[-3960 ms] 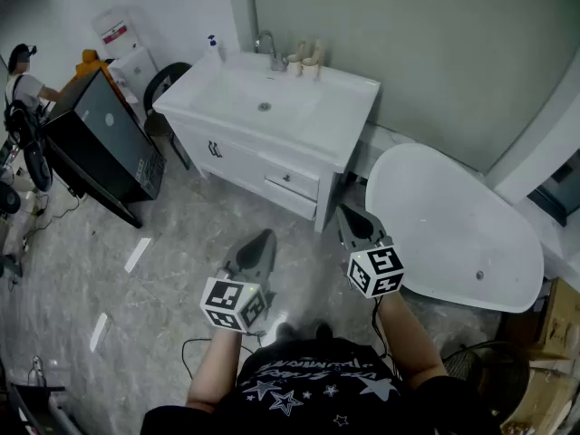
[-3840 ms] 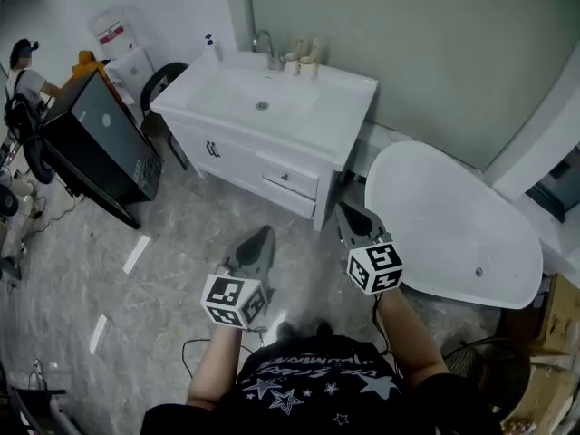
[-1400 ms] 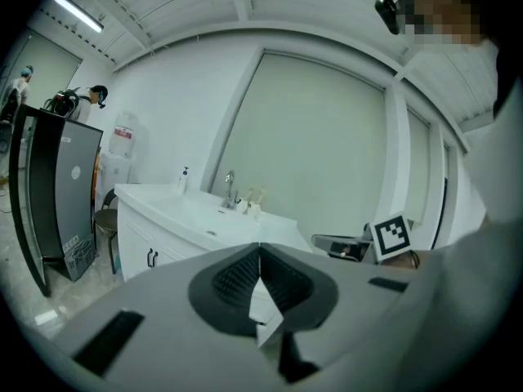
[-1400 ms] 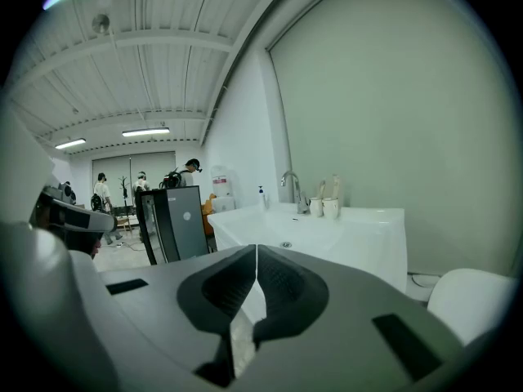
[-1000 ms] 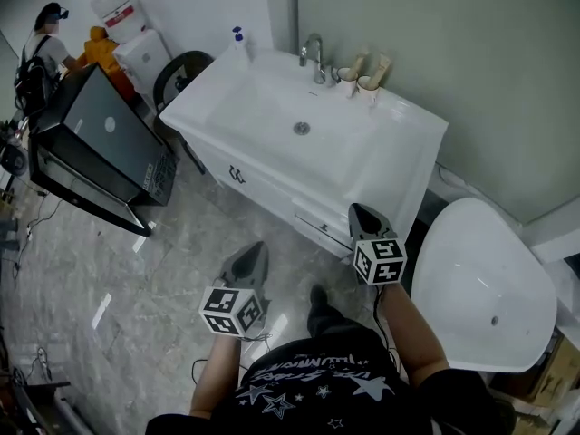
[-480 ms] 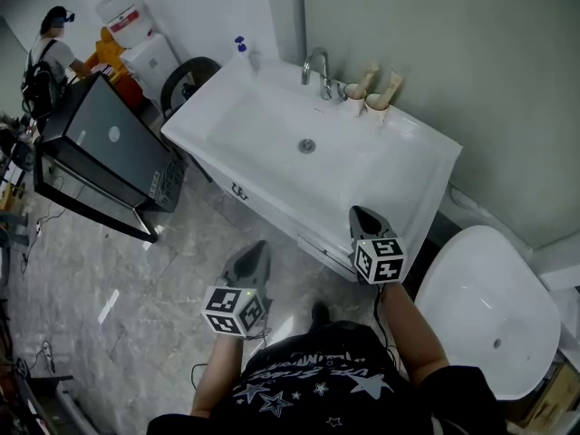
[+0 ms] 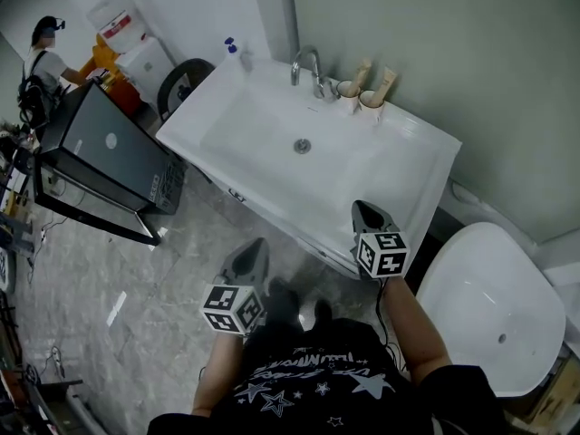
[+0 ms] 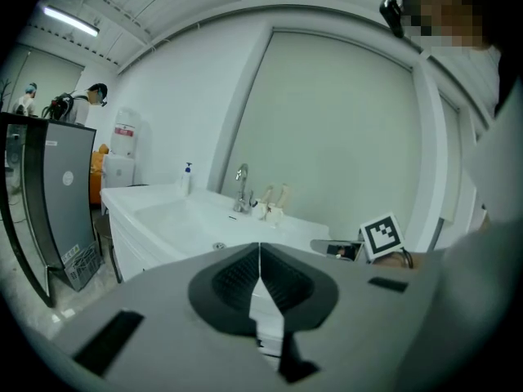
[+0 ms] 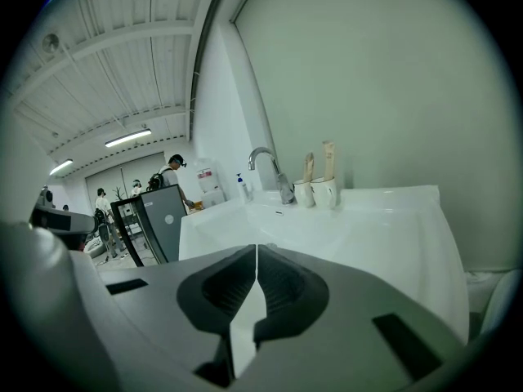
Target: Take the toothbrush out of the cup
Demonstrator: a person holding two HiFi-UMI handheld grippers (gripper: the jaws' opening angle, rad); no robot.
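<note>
1. The vanity top point(image 7: 426, 152) carries two cups at its back edge, just right of the faucet point(image 7: 308, 62). The left cup point(image 7: 348, 90) and the right cup point(image 7: 370, 101) stand side by side, very close together.
2. A toothbrush stands in each cup, with its upper end leaning right. The first toothbrush point(image 7: 362, 69) is in the left cup and the second toothbrush point(image 7: 388, 80) is in the right cup.
3. The right gripper point(image 7: 365, 208) hovers at the front edge of the vanity top, near its front right corner. Its jaws are pressed together with nothing between them. It points toward the back edge, angled slightly down.
4. The cups lie well apart from the right gripper, across the full depth of the vanity top. In the right gripper view they sit a little right of the line its jaws point along.
5. The left gripper point(image 7: 257, 246) is held over the floor point(image 7: 136, 333), short of the vanity's front edge. Its jaws are also closed and empty.
6. In the left gripper view the cups stand far off beyond the basin point(image 7: 272, 125), almost straight ahead. The right gripper is off to the right.
7. A soap bottle point(image 7: 232, 46) stands at the back left corner of the vanity top.
</note>
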